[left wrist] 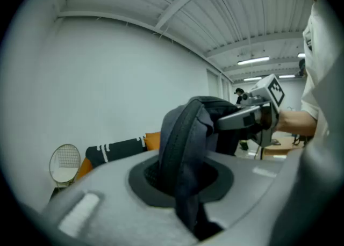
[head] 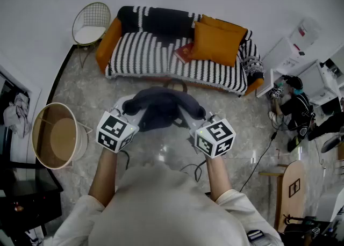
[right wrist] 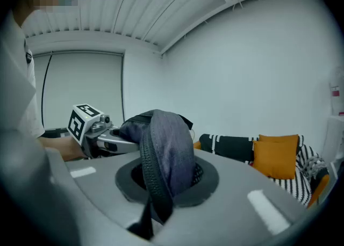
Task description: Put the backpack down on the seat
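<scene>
A dark grey backpack [head: 161,108] hangs in the air in front of me, above the marble floor and short of the black-and-white striped sofa [head: 156,51]. My left gripper [head: 138,113] is shut on its left side and my right gripper [head: 186,116] on its right side. In the left gripper view a padded strap of the backpack [left wrist: 185,148] runs up out of the left gripper [left wrist: 183,188], with the right gripper [left wrist: 252,115] clamped beyond. The right gripper view shows backpack fabric and zipper [right wrist: 164,153] pinched in the right gripper [right wrist: 157,199]; the left gripper [right wrist: 102,132] holds the far side.
On the sofa seat lie an orange cushion [head: 217,41] and a red book [head: 184,52]. A white wire chair [head: 91,24] stands at the sofa's left. A round wooden-topped basket table [head: 56,135] is at my left. A person [head: 293,105] crouches by white desks at the right.
</scene>
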The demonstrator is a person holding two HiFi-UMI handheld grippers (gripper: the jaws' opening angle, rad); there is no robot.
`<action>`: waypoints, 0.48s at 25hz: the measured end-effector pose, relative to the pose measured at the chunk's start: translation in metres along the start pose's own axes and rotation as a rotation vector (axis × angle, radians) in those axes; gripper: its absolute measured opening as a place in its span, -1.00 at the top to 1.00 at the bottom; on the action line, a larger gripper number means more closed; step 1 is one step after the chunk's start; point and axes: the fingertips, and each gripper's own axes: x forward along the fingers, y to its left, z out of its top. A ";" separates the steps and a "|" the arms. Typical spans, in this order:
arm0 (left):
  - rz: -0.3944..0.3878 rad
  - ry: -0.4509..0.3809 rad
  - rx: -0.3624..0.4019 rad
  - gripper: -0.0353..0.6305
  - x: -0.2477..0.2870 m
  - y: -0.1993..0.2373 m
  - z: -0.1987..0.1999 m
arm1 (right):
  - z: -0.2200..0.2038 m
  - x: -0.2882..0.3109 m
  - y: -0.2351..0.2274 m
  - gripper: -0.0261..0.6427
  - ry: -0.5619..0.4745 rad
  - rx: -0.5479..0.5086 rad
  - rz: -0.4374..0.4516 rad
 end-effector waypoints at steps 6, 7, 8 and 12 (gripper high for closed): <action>0.027 -0.010 -0.028 0.76 0.005 -0.001 -0.002 | -0.003 -0.003 -0.002 0.81 -0.005 0.010 0.016; 0.029 -0.011 -0.029 0.76 0.006 -0.002 -0.002 | -0.003 -0.004 -0.003 0.81 -0.010 0.017 0.018; 0.030 -0.012 -0.029 0.76 0.006 -0.003 -0.001 | -0.002 -0.005 -0.003 0.81 -0.013 0.020 0.021; 0.042 -0.014 -0.036 0.76 0.010 -0.003 -0.002 | -0.003 -0.004 -0.009 0.80 -0.014 0.018 0.028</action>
